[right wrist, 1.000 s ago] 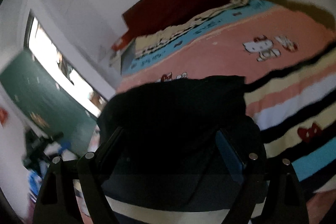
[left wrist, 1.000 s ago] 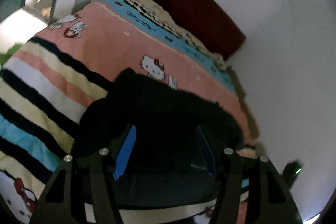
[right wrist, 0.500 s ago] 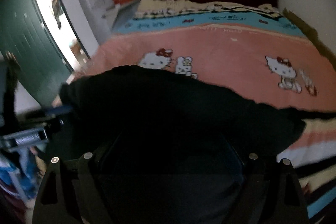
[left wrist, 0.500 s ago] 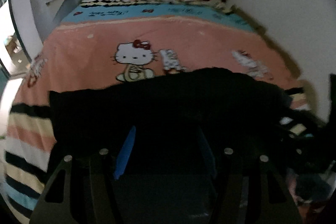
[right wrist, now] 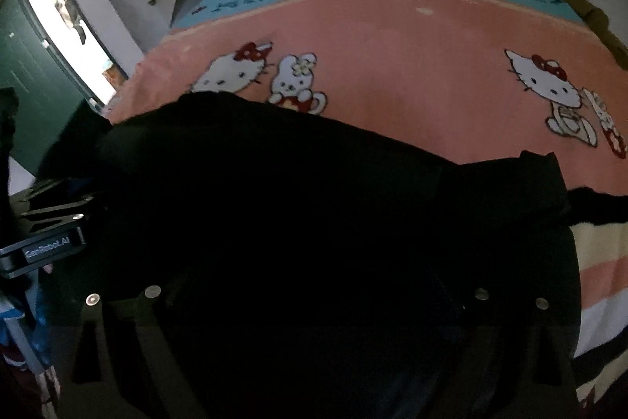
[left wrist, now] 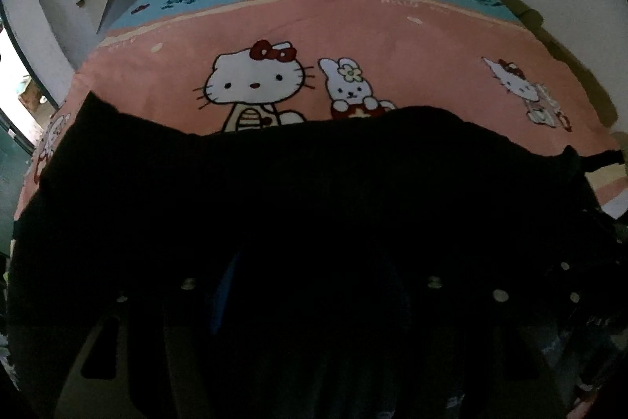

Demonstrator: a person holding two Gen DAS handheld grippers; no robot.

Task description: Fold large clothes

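— Black cloth (left wrist: 314, 191) is lying wide now, just below the cat picture (left wrist: 255, 81) on the pink blanket (left wrist: 412, 65). A second ago it was bunched up. So it is getting ready to be folded.

— What are the grippers doing?

— The left gripper (left wrist: 310, 301) and right gripper (right wrist: 314, 305) are hanging low over the cloth, pointing toward the cat picture. It is too dark; I cannot tell if they are pinching anything.
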